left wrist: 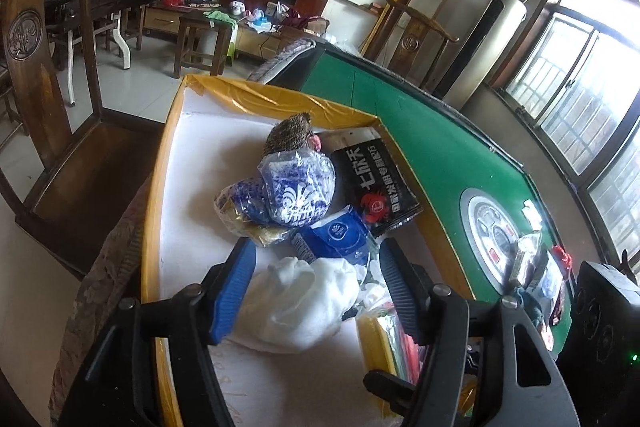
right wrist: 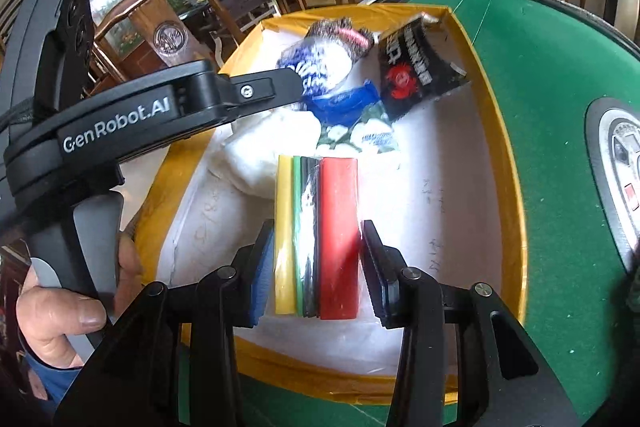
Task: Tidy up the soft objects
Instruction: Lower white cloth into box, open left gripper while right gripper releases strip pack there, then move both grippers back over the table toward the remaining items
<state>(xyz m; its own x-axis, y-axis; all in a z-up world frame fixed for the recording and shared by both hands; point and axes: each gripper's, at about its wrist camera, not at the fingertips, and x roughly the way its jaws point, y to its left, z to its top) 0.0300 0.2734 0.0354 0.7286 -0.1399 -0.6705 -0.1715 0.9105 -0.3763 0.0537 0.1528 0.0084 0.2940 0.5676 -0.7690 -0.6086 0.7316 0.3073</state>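
Gripping one four-coloured pack [right wrist: 316, 239], right gripper [right wrist: 316, 267]; left gripper [left wrist: 316, 291] spread.

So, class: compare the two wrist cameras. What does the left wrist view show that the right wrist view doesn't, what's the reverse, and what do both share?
Only the left wrist view shows the window and the left gripper open over the white cloth bundle.

Only the right wrist view shows the person's hand on the handle and the right gripper shut on the coloured pack.

Both show the yellow-rimmed box, the black packet and the green table.
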